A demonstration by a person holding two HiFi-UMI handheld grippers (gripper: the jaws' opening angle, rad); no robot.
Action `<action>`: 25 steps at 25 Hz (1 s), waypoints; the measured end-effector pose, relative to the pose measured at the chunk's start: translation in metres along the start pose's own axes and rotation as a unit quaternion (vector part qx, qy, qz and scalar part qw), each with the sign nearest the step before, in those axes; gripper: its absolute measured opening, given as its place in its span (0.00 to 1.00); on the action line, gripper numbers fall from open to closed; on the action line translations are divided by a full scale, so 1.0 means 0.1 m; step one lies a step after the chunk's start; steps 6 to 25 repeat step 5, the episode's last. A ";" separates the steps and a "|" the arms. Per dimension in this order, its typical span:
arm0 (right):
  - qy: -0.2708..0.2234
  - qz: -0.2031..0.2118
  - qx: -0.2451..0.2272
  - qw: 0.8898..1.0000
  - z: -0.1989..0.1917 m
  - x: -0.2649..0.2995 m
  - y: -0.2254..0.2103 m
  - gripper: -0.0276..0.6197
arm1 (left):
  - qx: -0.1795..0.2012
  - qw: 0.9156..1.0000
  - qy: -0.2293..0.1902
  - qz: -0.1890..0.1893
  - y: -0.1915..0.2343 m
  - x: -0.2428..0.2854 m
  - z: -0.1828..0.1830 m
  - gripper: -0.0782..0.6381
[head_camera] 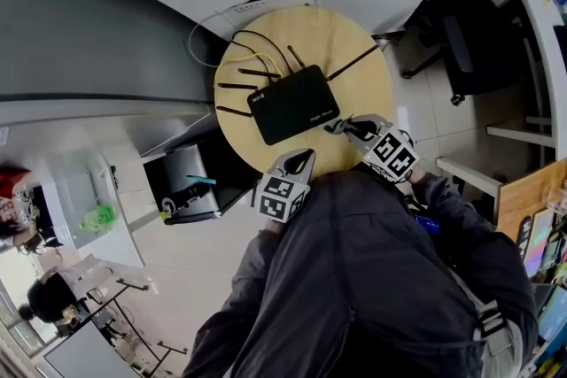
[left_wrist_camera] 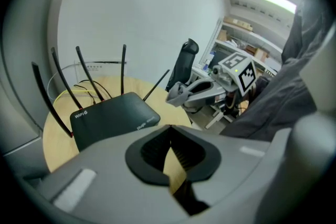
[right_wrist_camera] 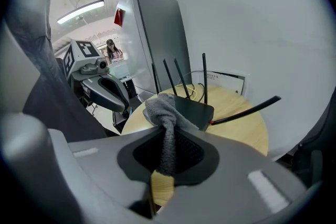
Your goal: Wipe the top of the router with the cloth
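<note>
One cloth (right_wrist_camera: 162,107) clenched in right gripper (right_wrist_camera: 167,131) fingers, seemingly over router (right_wrist_camera: 198,108) corner; left gripper (left_wrist_camera: 169,131) fingers together.

Bare wood of the round table (head_camera: 372,88) leaves open passage at the router's (head_camera: 294,104) 3 o'clock. Antennas (head_camera: 235,87) fan from 9 to 2 o'clock, cables (head_camera: 266,53) loop beyond at 11, and a grey cabinet (head_camera: 89,31) walls 9. The left gripper (head_camera: 301,159) and right gripper (head_camera: 337,127) occupy 4 to 6.
</note>
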State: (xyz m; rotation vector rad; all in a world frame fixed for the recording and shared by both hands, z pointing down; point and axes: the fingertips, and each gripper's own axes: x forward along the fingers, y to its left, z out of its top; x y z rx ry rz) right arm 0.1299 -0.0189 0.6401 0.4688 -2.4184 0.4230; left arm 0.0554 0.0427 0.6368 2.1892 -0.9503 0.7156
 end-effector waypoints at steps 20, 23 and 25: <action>-0.013 0.000 0.003 1.000 0.06 -0.05 0.09 0.10 | 0.006 1.000 -0.007 -0.007 -0.07 0.04 0.01 0.11; -0.013 0.000 0.003 1.000 0.06 -0.05 0.09 0.10 | 0.006 1.000 -0.007 -0.007 -0.07 0.04 0.01 0.11; -0.013 0.000 0.003 1.000 0.06 -0.05 0.09 0.10 | 0.006 1.000 -0.007 -0.007 -0.07 0.04 0.01 0.11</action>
